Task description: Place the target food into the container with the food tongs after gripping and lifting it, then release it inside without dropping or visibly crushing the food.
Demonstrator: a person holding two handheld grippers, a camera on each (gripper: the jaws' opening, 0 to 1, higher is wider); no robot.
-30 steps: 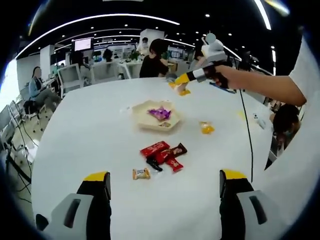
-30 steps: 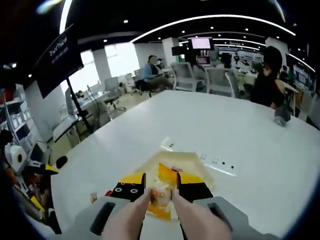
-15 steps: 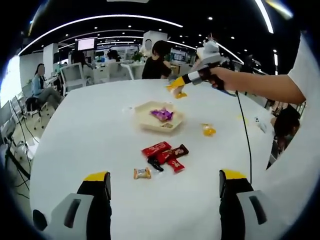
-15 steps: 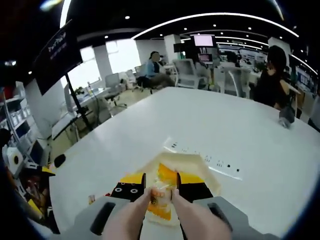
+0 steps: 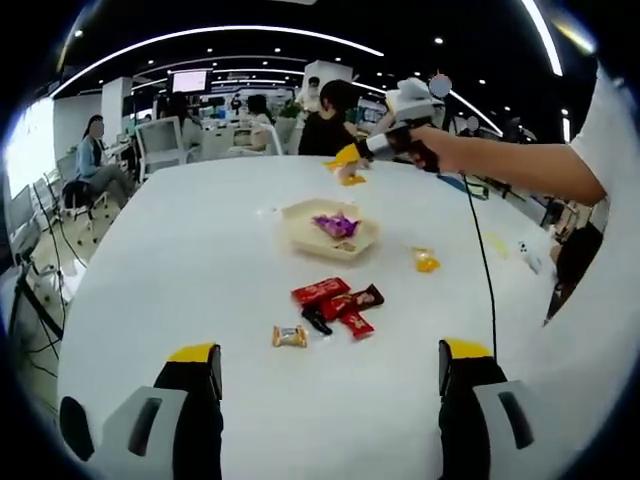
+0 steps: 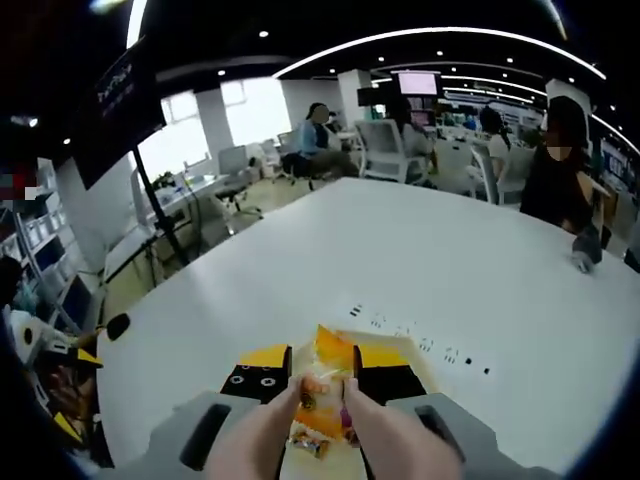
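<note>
In the right gripper view my right gripper (image 6: 324,372) is shut on beige food tongs (image 6: 383,436), whose tips pinch an orange snack packet (image 6: 322,388). The packet hangs above the cream tray (image 6: 424,372). In the left gripper view that gripper (image 5: 352,158) is held in a person's hand, up in the air over the far side of the cream tray (image 5: 306,236), which has a purple sweet (image 5: 338,224) in it. My left gripper (image 5: 328,366) is open above the near table with nothing between its jaws.
On the white table lie red snack packets (image 5: 335,300), a small gold sweet (image 5: 290,336) and a yellow packet (image 5: 426,262). A black cable (image 5: 484,262) trails from the right gripper. A person in black (image 5: 325,126) sits at the far edge. Sockets (image 6: 420,336) are set in the tabletop.
The right gripper has carried the orange packet further over the tray, which now lies lower under the tongs. The left gripper stayed open; its view shifted slightly.
</note>
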